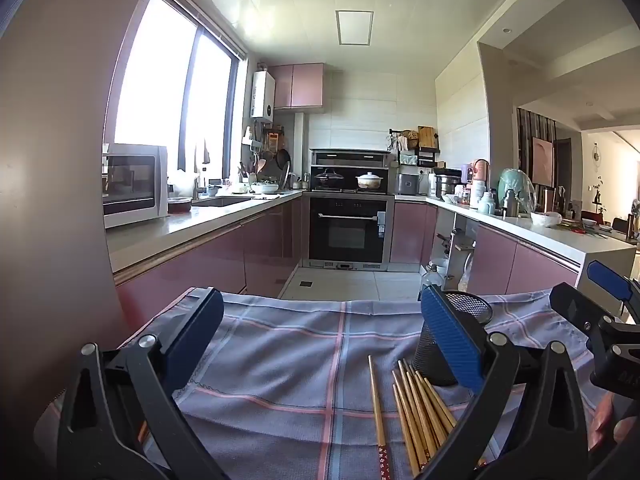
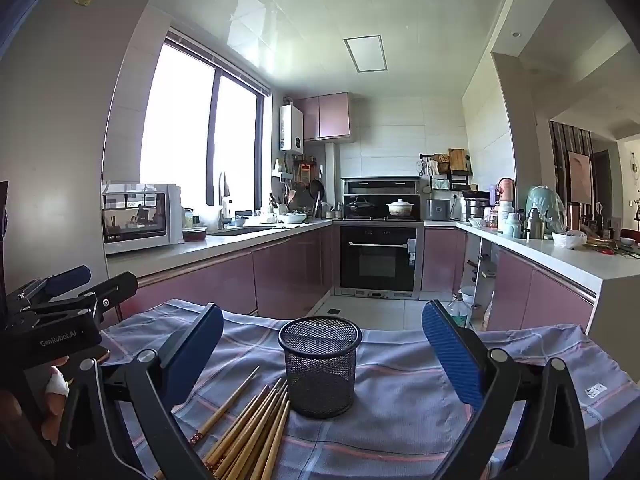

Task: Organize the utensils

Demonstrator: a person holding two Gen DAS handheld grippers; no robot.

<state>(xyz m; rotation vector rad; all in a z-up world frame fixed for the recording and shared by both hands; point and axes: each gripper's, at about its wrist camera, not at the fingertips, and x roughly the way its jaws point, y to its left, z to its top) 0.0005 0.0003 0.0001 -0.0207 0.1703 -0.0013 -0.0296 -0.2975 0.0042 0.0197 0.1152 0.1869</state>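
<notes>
Several wooden chopsticks lie in a loose bundle on the checked cloth, beside a black mesh holder that stands upright. My left gripper is open above the cloth with nothing between its blue pads; its right finger partly hides the holder. In the right wrist view the mesh holder sits centred between the pads of my right gripper, which is open and apart from it. The chopsticks lie to the holder's lower left. Each gripper shows at the edge of the other's view.
The cloth covers a table whose far edge faces a tiled kitchen floor. Pink cabinets, an oven and crowded counters lie beyond. A person's fingers hold the left gripper's handle.
</notes>
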